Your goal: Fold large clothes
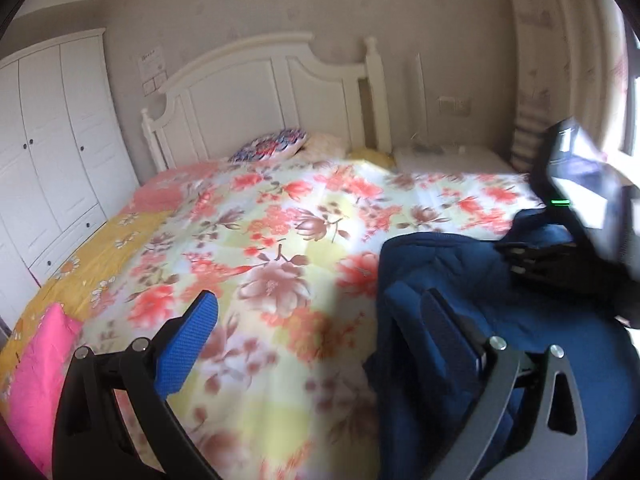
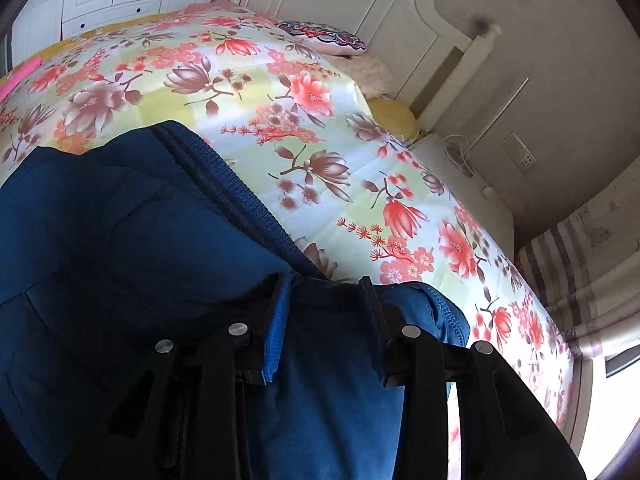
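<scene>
jacket (image 2: 120, 240): soft, bulky, probably slippery; grab the ribbed hem
right tongs (image 2: 326, 320): clamped on jacket fabric
left tongs (image 1: 320, 320): wide apart, empty

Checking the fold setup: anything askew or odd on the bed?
The navy jacket lies bunched, not flat, on the floral quilt, one edge pinched in the right gripper. The left gripper is open and empty. Nothing looks spilled or damaged.
</scene>
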A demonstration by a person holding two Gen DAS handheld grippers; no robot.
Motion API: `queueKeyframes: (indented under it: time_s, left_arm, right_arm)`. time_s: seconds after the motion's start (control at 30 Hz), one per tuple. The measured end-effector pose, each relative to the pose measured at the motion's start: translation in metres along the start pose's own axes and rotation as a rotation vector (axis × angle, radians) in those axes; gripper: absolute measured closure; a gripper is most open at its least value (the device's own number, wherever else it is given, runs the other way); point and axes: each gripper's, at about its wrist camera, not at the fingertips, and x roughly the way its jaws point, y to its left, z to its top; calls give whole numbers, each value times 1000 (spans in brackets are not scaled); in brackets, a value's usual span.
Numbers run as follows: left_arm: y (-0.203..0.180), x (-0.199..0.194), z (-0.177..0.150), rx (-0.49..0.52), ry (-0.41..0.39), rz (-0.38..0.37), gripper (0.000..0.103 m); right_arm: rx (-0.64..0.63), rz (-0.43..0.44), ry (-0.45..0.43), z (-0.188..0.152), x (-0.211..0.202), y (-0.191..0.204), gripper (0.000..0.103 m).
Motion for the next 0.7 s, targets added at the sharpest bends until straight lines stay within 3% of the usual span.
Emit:
queueKeyframes:
  time_s: [0.1,0.17,0.23,0.33,0.43,0.5,0.6,0.67,0.7]
  left_arm:
    - [-16,-43,-21,80,-20,-55,2]
    - [-38,-56,-46,166,8,-70,2]
    - [-61,-42,-81,251,93,26,2]
    - [-55,-32,-104,125,118,27,2]
    - [-56,-35,-105,135,110,45,2]
    - [-54,-34,-104,134,115,27,2]
    - [-54,-35,-105,121,115,23,2]
    - [-52,-36,-106,105,110,24,2]
    - [-52,-35,-107,94,111,18,2]
  right_arm:
    - [3,-8,-9,1,-2,2,67]
    - [6,-13,-18,0,-2,3,67]
    - [19,-6,-26,-1,-4,1,67]
    - [9,1,-29,0,-10,2,67]
    - [32,56,-51,-1,-34,-3,67]
    - [77,135,-140,-10,-69,-9,67]
    - [101,172,-233,-37,-115,-7,66]
    - [87,193,-262,-64,-130,4,59]
    - [82,200,-248,-73,-128,10,48]
